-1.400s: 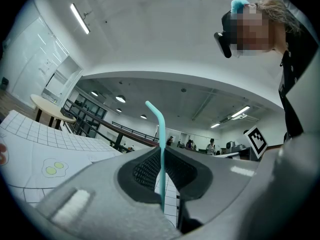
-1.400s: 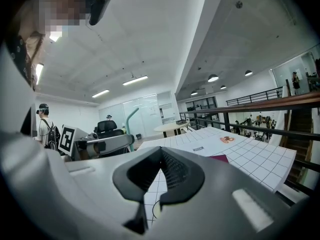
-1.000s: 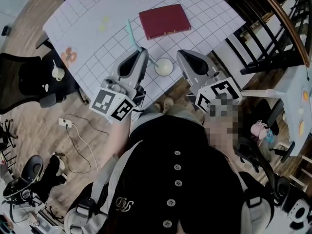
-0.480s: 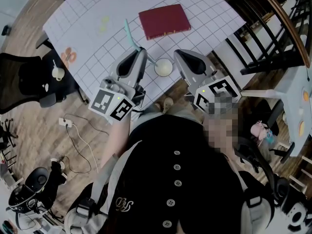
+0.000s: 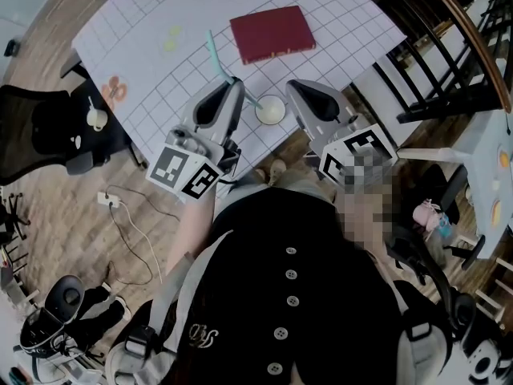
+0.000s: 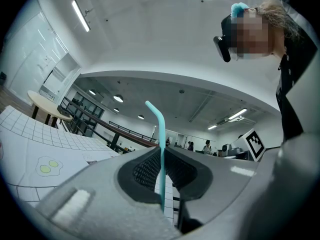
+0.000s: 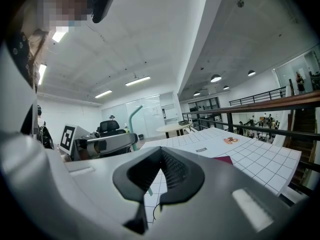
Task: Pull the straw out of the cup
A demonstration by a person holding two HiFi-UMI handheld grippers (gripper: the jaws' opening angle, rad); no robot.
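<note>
A teal bendy straw slants over the white gridded table, and its lower end reaches the rim of a small pale cup near the table's front edge. My left gripper is shut on the straw's middle; in the left gripper view the straw stands upright, pinched between the dark pads of that gripper. My right gripper hovers just right of the cup with its tips together and nothing between them. In the right gripper view the straw's bent top shows to the left.
A dark red book lies on the table beyond the cup. Small printed marks and a sticker lie on the table's left part. A black chair stands to the left, a railing to the right.
</note>
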